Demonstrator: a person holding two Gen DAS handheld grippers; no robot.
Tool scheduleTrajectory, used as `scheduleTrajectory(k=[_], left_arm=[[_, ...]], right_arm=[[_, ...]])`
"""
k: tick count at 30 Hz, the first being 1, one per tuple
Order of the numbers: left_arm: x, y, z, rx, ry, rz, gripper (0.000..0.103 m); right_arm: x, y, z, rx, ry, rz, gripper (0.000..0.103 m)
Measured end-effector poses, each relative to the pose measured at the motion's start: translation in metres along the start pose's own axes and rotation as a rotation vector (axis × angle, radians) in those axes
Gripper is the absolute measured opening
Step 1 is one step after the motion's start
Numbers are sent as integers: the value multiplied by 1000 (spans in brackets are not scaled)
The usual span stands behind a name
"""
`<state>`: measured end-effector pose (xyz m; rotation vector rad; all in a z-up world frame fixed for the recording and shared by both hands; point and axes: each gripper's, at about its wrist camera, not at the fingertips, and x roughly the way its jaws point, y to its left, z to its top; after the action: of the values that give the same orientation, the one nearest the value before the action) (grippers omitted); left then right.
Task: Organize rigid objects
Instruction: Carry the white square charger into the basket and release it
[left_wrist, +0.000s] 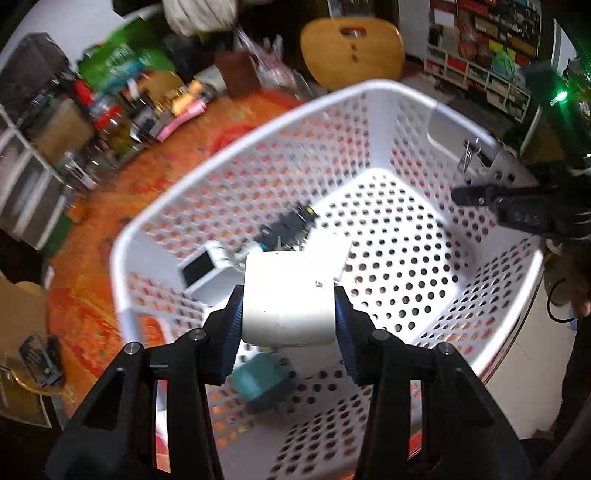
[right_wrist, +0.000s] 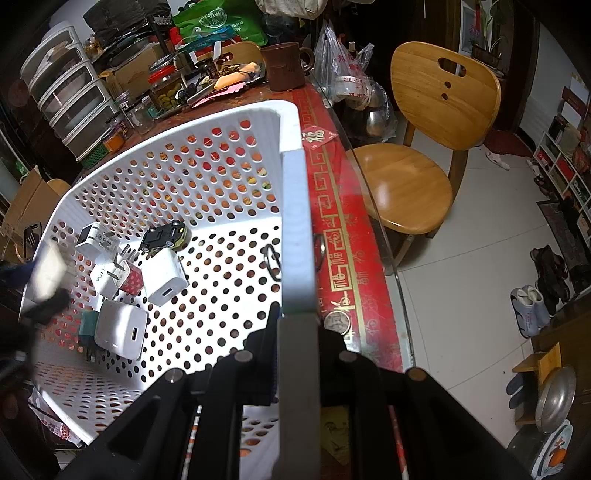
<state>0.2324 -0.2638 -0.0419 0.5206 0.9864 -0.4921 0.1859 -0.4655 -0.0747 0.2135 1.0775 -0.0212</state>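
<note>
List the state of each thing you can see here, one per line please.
Left gripper: shut on a white charger, held over the basket.
Right gripper: clamped on the basket rim.
Basket: upright on the table.
Toy car: lying in the basket.
Green charger: lying in the basket.

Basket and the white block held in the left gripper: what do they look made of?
Basket: white moulded plastic, judging by its even punched holes and smooth, slightly glossy rim. White block in the left gripper: probably hard glossy plastic, with rounded corners and a bright sheen, like a charger.
</note>
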Motion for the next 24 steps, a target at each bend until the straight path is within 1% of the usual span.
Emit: scheduleTrajectory(k=[5,9,10,11,12,14,15,17,21,24], left_arm=[[22,2,-2,-6,72,-13,43],[24,10,-8,-25,75,-34,43],[24,12,-9,-27,73,-41,45],[23,14,-9,-28,66,-40,54],[21,15,-9,-29,54,-31,67],[15,17,-10,-31,23,-1,80],[12,19,-10,-35,14,5,84],[6,21,-10,-42,-2,2,88],[-3,27,-13,-59,-29,18,97],[-5,30,-17,-69,-39,18,99]], right_arm=[[0,0,0,-2,0,1,13],[1,2,0,-6,4,1,13],[1,2,0,-7,5,-1,13],[1,2,0,-8,5,-3,13],[1,2,0,-7,5,-4,13],[1,2,0,-6,4,-3,13],[1,2,-1,-5,4,-2,13],[1,2,-1,-3,4,-2,13],[1,2,-1,-2,3,-4,13],[1,2,0,-2,4,-6,13]])
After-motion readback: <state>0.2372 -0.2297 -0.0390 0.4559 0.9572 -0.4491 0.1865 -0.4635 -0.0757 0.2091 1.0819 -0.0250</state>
